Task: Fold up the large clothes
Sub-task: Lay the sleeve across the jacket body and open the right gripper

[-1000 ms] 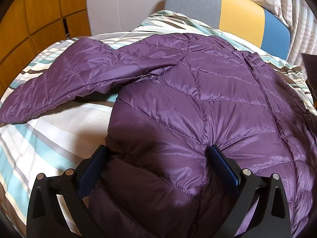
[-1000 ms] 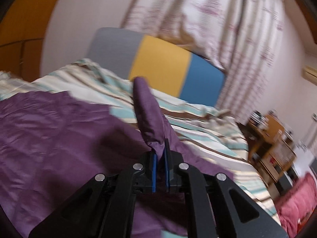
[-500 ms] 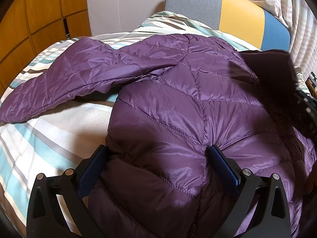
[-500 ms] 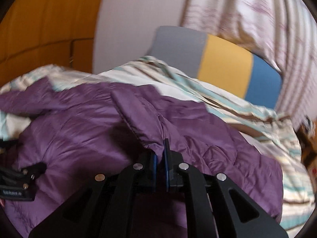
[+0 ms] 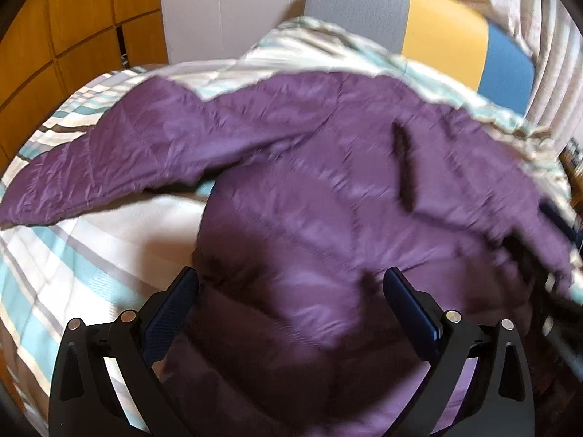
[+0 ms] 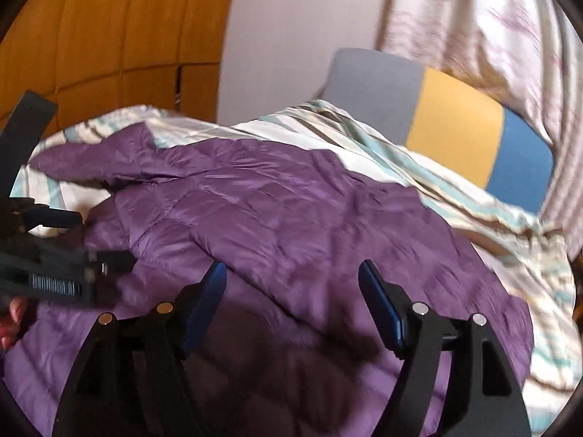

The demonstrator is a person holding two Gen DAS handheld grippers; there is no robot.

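A purple quilted jacket (image 5: 298, 196) lies on the striped bedding (image 5: 73, 255). Its left sleeve (image 5: 109, 167) stretches out to the left. The right sleeve (image 6: 328, 225) lies folded across the body. My left gripper (image 5: 291, 280) stands open, its fingers wide either side of the bulging hem. My right gripper (image 6: 291, 273) hangs just over the folded sleeve, jaws opening; the fabric shows between the fingers but the pads do not press it. The left gripper's black body (image 6: 54, 255) shows at the left of the right wrist view.
A grey, yellow and blue headboard (image 6: 455, 123) closes the far end of the bed. Wooden cupboard doors (image 5: 73, 18) stand at the left, a patterned curtain (image 6: 473, 18) at the right. Fingertips of a hand (image 6: 11, 317) show beside the left gripper.
The right gripper carried the right sleeve leftwards and down over the jacket's body, then its jaws parted and let the sleeve go. The left gripper stayed put.
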